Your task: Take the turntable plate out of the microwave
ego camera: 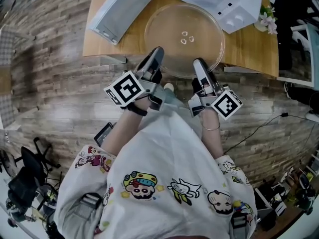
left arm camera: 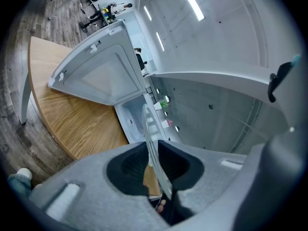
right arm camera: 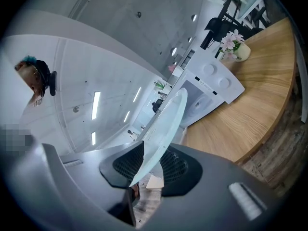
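Since the glass turntable plate (ego camera: 184, 39), out in front of the microwave (ego camera: 224, 1) at its 12 o'clock, looks stiff, slick, heavy and breakable, its rim suits gripping; the left gripper (ego camera: 157, 54) pinches 7 o'clock; the right gripper (ego camera: 199, 63) pinches 5 o'clock.

Left tool (ego camera: 158, 50) and right tool (ego camera: 198, 62), level, clamp the plate (ego camera: 169, 26).

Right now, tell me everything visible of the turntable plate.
The turntable plate is a round, clear glass disc with a shallow raised rim and three small nubs near its centre. It is out of the microwave, held about level over the wooden table, its near rim past the table's edge. The left gripper and right gripper each clamp that near rim.
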